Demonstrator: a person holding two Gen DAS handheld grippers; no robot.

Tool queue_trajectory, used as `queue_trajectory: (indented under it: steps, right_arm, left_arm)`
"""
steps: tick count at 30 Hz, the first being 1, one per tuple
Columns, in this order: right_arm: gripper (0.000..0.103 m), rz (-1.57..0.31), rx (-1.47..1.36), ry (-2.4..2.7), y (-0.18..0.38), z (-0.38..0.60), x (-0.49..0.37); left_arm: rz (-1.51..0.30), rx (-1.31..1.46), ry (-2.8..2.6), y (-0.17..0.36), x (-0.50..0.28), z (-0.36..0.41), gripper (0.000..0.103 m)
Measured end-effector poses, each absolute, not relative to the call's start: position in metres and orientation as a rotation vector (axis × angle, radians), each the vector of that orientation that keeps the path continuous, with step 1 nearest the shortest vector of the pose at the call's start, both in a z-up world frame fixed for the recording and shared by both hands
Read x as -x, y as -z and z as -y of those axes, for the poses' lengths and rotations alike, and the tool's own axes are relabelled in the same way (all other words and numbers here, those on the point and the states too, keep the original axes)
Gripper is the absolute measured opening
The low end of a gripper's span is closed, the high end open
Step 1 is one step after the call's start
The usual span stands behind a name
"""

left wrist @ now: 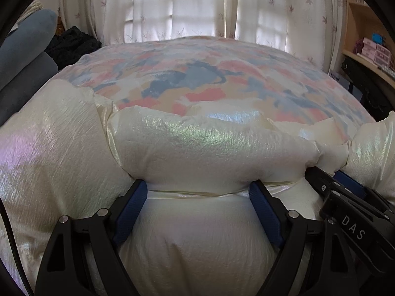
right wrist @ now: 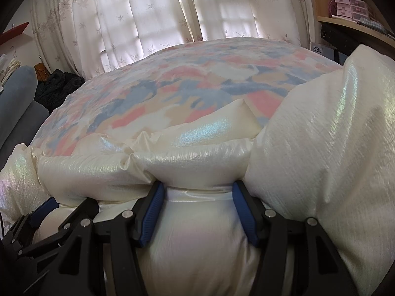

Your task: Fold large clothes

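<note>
We hold the puffy white jacket (left wrist: 209, 145) at the bed's (left wrist: 197, 79) near edge, both grippers' jaws clamped on it, folding barely started.

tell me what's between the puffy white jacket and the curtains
The bed's pink-and-blue patterned cover fills the stretch from the jacket to the curtains, seen in both wrist views.

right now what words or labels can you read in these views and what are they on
"DAS": white letters on the black right tongs, seen from the left wrist.
"白云山": on a pale box under the shelf.
Labels on the pink boxes on the shelf: too small to read.
</note>
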State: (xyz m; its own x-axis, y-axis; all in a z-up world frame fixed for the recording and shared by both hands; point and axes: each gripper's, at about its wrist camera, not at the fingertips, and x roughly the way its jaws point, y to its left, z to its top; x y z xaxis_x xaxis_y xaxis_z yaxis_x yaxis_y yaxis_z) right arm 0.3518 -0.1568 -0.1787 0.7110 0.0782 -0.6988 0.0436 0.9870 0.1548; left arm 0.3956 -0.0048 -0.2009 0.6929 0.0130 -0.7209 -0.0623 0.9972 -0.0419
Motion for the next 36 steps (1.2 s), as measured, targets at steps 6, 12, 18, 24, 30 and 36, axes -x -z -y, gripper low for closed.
queue_trajectory:
  steps: [6, 12, 18, 24, 30, 36]
  right_arm:
    - [0.06, -0.888, -0.075, -0.092, 0.171, 0.156, -0.369]
    - [0.054, -0.88, -0.105, -0.056, 0.149, 0.209, -0.377]
    - [0.043, -0.901, -0.144, 0.006, 0.139, 0.26, -0.376]
    - [0.046, -0.88, -0.14, 0.038, 0.11, 0.269, -0.348]
    - [0.046, -0.827, -0.181, 0.013, 0.082, 0.255, -0.303]
    - [0.046, -0.748, -0.209, -0.069, 0.067, 0.218, -0.244]
  left_arm:
    - [-0.902, -0.054, -0.025, 0.188, -0.418, -0.001, 0.089]
    - [-0.901, -0.055, -0.172, 0.173, -0.432, -0.06, 0.089]
    - [-0.983, 0.073, -0.304, 0.174, -0.434, -0.128, 0.09]
    - [-0.92, 0.122, -0.267, 0.141, -0.394, -0.152, 0.09]
    - [-0.857, 0.122, -0.182, 0.098, -0.332, -0.15, 0.09]
    - [-0.85, 0.22, -0.085, 0.087, -0.257, -0.144, 0.09]
